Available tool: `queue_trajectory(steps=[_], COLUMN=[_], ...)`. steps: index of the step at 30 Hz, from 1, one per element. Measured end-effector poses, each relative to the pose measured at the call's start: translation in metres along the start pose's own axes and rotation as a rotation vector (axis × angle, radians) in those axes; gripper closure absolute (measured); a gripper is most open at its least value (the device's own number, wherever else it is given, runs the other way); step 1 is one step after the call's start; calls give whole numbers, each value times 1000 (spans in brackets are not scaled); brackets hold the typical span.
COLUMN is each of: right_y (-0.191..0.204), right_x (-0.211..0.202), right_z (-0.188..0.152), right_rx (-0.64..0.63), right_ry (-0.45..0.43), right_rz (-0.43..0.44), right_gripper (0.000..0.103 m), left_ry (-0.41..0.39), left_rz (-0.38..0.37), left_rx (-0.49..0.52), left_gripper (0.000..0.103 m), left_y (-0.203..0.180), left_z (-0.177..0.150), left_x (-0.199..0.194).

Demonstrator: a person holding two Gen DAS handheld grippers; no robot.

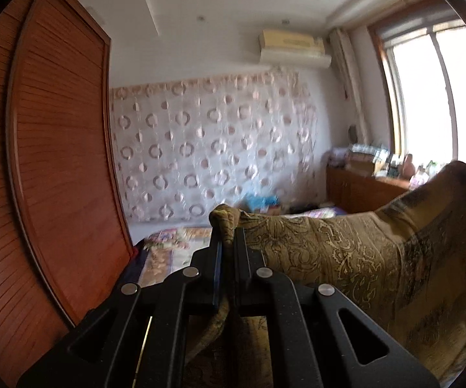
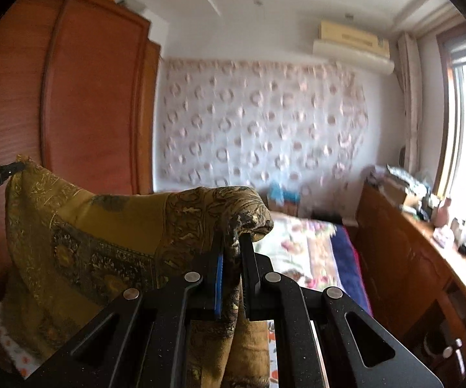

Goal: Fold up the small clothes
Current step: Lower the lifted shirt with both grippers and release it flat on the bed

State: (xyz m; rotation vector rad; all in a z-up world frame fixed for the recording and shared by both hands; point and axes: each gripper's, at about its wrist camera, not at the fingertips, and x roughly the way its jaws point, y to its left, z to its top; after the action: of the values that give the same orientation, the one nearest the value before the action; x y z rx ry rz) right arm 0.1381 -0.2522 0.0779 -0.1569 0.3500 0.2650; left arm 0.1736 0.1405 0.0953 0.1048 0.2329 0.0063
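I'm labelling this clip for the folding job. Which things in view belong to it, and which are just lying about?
Part of the job:
- patterned cloth
- left hand-held gripper, shut on one corner
- right hand-held gripper, shut on another corner
- bed below

Just there:
- wardrobe
- air conditioner
- cluttered cabinet
- window

1. The patterned cloth [image 1: 346, 252] runs off the left wrist view's edge at 4 o'clock; its lower part is hidden behind the left gripper [image 1: 228, 242].
2. The wall hanging [image 2: 262, 119] at 12 o'clock is motion-blurred.
3. Items on the cabinet [image 2: 427, 226] at 3 o'clock are too small to identify.
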Motion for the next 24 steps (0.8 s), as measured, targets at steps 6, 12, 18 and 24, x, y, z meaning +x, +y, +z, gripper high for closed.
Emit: queue_trajectory(steps=[6, 12, 18, 24], right_y=[-2, -20, -34, -42], right_x=[77, 146, 185, 196], right_z=[17, 50, 57, 53], right_rx=[22, 31, 50, 64], right_ry=[90, 189, 256, 290], right_rz=[1, 9, 44, 54], right_gripper=[94, 94, 94, 94], left_ry=[128, 231, 317, 358], left_rz=[-8, -14, -22, -24], left_rx=[-12, -16, -3, -14], left_gripper=[96, 96, 96, 96], left_y=[-4, -11, -18, -20], left_z=[-28, -46, -72, -84], left_x=[83, 142, 176, 187])
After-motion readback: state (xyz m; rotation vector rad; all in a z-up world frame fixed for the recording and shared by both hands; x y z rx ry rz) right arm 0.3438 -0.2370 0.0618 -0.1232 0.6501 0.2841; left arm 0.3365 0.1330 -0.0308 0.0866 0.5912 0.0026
